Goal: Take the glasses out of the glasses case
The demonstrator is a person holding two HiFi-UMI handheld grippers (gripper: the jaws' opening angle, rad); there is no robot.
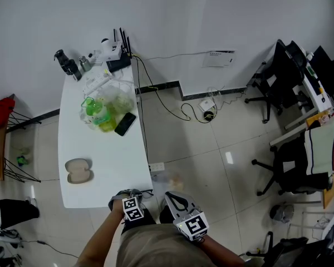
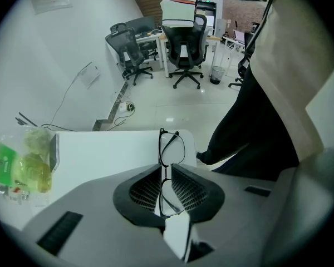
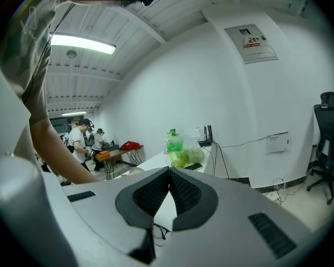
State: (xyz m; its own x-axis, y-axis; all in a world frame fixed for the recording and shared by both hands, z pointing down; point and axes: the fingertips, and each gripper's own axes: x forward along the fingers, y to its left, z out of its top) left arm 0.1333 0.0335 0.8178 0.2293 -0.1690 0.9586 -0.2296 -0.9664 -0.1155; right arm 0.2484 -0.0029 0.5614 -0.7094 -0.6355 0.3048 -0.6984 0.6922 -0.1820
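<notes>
The beige glasses case (image 1: 79,170) lies open on the near part of the white table (image 1: 108,154), with nothing seen inside it. My left gripper (image 1: 132,207) hangs at the table's near right corner. In the left gripper view the left gripper (image 2: 166,168) is shut on the black-framed glasses (image 2: 171,149), pinching them at the bridge, one lens sticking out past the jaws over the table (image 2: 111,149). My right gripper (image 1: 186,216) is off the table to the right. In the right gripper view the right gripper (image 3: 169,174) is shut with nothing in it.
A clear plastic bag with green bottles (image 1: 106,109) and a black phone (image 1: 125,123) lie mid-table. A router and small gadgets (image 1: 114,54) crowd the far end. Cables (image 1: 203,107) trail on the tiled floor, and office chairs (image 1: 278,77) stand at the right.
</notes>
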